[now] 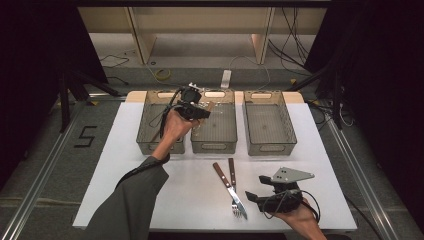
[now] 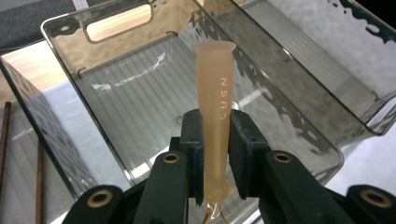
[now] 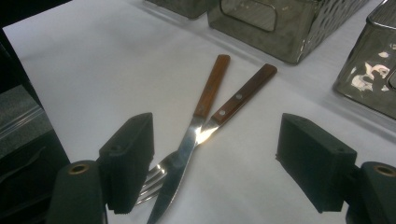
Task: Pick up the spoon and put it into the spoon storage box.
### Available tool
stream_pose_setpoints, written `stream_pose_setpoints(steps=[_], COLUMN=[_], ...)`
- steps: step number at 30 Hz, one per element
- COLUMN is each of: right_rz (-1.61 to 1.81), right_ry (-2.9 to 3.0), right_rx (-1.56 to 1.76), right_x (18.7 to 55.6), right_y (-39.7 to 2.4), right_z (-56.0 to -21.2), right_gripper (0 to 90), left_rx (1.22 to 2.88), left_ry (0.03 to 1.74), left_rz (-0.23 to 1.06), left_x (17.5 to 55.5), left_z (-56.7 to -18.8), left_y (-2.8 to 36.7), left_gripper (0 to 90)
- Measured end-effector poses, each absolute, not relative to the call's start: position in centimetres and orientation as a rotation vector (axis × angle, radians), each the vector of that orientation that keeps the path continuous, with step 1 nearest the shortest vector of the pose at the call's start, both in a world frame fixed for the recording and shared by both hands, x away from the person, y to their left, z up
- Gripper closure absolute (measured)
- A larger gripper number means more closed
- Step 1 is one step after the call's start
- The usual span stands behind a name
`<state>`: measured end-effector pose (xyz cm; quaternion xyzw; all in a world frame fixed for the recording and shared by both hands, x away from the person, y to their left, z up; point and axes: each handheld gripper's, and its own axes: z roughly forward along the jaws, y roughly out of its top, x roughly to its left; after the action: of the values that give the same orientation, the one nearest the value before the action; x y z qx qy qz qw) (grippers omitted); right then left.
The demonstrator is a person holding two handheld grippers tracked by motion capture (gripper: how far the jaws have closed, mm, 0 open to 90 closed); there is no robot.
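Nearest, at about five o'clock on the white desk (image 1: 125,185), the right tool (image 1: 251,196) rests low in the person's right hand (image 1: 300,220) with its jaws spread wide and nothing between them. Just beyond its jaws, a wooden-handled knife (image 3: 194,126) and a wooden-handled fork (image 3: 233,102) lie crossed on the desk, their handles pointing toward twelve o'clock and their metal ends toward the near edge. Open white surface lies around them, widest toward nine o'clock.

Farther off, three smoky clear bins stand in a row along the far edge: the left bin (image 1: 150,142), the middle bin (image 1: 220,142) and the right bin (image 1: 270,142), with narrow gaps between them. At about eleven o'clock, the left hand (image 1: 172,125) holds the left tool (image 1: 202,111) above the middle bin's left side. Its jaws are closed narrowly on a pale translucent handle (image 2: 215,116) marked with raised letters, which points out over the bin's ribbed floor (image 2: 140,93).
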<state>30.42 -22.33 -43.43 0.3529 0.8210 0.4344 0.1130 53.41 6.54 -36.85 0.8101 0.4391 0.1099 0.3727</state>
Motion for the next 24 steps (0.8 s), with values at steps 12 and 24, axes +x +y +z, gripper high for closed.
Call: stream_pose_setpoints(steps=[12, 24], right_rz=[1.277, 1.278], right_ry=[2.419, 2.419], right_rx=[1.028, 1.035], right_x=[30.4, 30.5], right_y=[-22.2, -22.2], right_z=[-43.5, -43.5], right_gripper=[28.2, 28.2], left_rx=[2.065, 1.993], left_ry=[1.142, 1.205], left_rz=[0.292, 0.253], left_x=[54.0, 54.2], left_z=[-37.8, -37.8], left_y=[5.9, 5.9], left_gripper=[75.8, 47.9])
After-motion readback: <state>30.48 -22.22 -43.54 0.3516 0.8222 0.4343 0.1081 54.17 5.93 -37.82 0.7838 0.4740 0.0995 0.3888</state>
